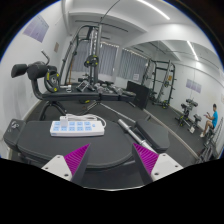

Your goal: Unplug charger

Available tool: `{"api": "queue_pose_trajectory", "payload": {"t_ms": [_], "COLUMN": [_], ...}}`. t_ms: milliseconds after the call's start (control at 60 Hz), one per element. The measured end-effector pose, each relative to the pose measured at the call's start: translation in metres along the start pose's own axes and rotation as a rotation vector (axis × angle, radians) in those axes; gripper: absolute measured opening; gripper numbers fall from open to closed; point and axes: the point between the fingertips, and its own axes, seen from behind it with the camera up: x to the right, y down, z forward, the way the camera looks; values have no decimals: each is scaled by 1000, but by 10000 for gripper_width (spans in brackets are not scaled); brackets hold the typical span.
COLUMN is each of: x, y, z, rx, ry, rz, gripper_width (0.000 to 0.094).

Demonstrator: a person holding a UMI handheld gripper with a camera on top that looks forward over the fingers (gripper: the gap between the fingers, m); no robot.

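A white power strip (78, 125) lies on a dark round table (105, 140), ahead of my fingers and a little left. I cannot make out a charger plugged into it. A long grey object (131, 130) lies to the strip's right, ahead of my right finger. My gripper (110, 153) is open above the table's near edge, with nothing between its magenta pads. The left pad (76, 158) and the right pad (148, 160) stand wide apart, short of the strip.
This is a gym. An exercise bike (38, 75) stands at the left, a cable machine (90, 55) behind the table, and a rack (160, 85) at the right. A person in a blue shirt (211, 120) is at the far right.
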Motion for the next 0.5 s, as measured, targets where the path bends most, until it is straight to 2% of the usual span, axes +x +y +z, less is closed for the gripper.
{"api": "queue_pose_trajectory", "payload": {"t_ms": [500], "x": [-138], "y": [-6], "z": [41], "rx": [41], "ry": [-231], "rz": [-47], "gripper_width": [855]}}
